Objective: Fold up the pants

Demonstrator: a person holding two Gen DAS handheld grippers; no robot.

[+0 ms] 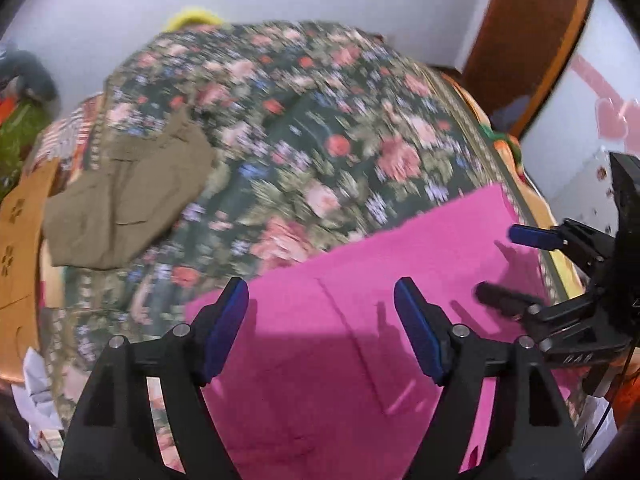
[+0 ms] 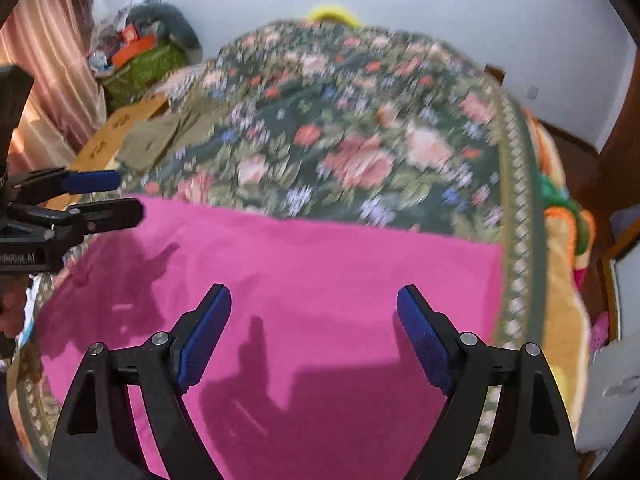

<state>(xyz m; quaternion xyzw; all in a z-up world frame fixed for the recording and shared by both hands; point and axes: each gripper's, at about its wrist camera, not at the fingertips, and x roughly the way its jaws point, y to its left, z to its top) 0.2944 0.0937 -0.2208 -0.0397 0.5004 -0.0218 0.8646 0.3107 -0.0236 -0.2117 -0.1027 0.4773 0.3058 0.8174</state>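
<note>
Pink pants (image 1: 360,320) lie flat as a folded rectangle on the near part of a floral bedspread (image 1: 300,128); they also show in the right wrist view (image 2: 300,280). My left gripper (image 1: 322,300) hovers open and empty over the pink cloth. My right gripper (image 2: 314,306) is open and empty above the same cloth. The right gripper shows at the right edge of the left wrist view (image 1: 516,264), the left gripper at the left edge of the right wrist view (image 2: 124,196). Both views are blurred.
Folded olive-brown pants (image 1: 128,204) lie at the bed's far left, also in the right wrist view (image 2: 156,140). A cardboard box (image 1: 20,232) stands left of them. A bag pile (image 2: 144,52) sits in the far corner. A wooden door frame (image 1: 528,40) stands at right.
</note>
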